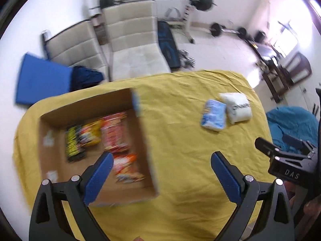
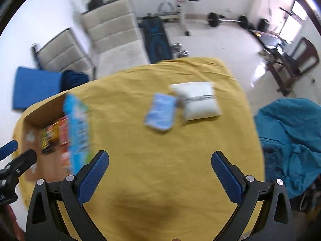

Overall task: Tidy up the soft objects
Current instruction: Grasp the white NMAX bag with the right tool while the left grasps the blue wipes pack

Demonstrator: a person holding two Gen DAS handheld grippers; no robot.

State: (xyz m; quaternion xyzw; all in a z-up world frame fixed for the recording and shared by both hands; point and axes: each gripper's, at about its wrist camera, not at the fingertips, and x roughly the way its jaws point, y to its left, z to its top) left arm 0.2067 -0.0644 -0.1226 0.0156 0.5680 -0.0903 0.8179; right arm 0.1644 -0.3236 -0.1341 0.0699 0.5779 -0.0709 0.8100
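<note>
A cardboard box [image 1: 50,116] sits on the left of the yellow-covered table [image 1: 180,140] and holds several colourful snack packets [image 1: 114,134]. A light blue soft pack [image 1: 213,117] and a white soft pack [image 1: 238,108] lie side by side on the cloth at the far right. My left gripper [image 1: 161,160] is open and empty, above the box's right wall. My right gripper [image 2: 160,160] is open and empty over bare cloth, short of the blue pack [image 2: 160,112] and white pack [image 2: 198,102]. The box [image 2: 40,110] shows at the left there.
Two beige chairs [image 1: 130,40] stand behind the table, with a blue pad [image 1: 40,80] on the left. A teal cloth heap [image 2: 291,140] lies off the table's right edge. Barbells and a weight bench [image 1: 168,46] fill the far floor.
</note>
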